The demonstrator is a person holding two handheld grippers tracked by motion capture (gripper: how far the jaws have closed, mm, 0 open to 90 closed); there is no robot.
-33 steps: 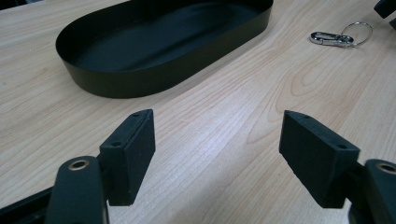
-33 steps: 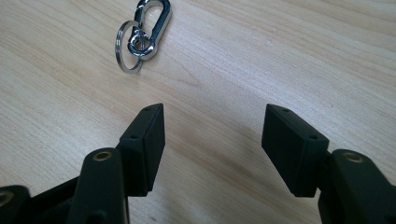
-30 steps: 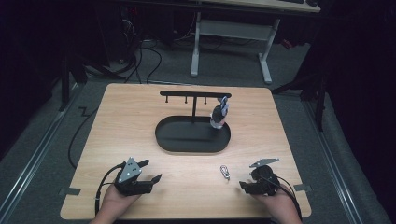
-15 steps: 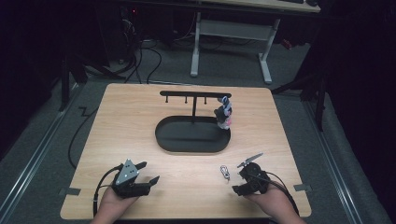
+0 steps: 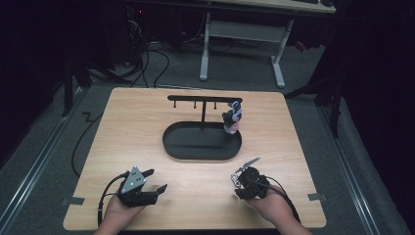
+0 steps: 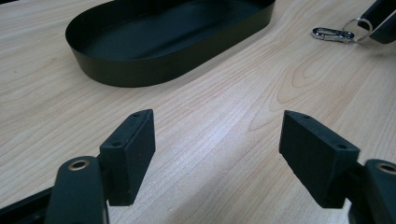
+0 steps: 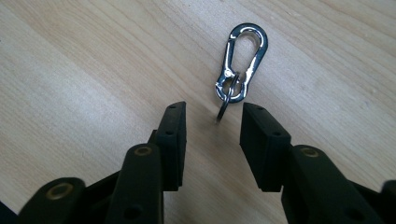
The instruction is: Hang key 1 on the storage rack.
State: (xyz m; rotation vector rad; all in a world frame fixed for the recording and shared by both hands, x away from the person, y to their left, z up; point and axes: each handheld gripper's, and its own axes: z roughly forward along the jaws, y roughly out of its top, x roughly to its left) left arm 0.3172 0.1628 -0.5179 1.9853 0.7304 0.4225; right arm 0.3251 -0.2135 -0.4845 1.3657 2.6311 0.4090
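A silver snap clip with a small key ring lies on the wooden table, near its front right. My right gripper points down at it. Its jaws have just been closing, and the ring stands upright between them with a gap on each side. In the high view the clip lies just left of the right gripper. My left gripper rests at the front left, open and with nothing in it. From the left gripper view, the clip lies far right.
A black oval tray sits mid-table, its wall just ahead of the left gripper. A black T-shaped rack rises from the tray. A small keychain hangs from the rack's right end. Cables and a desk frame lie beyond the table.
The right gripper has moved left to the snap clip and its jaws have narrowed around the ring. The left gripper has stayed where it was.
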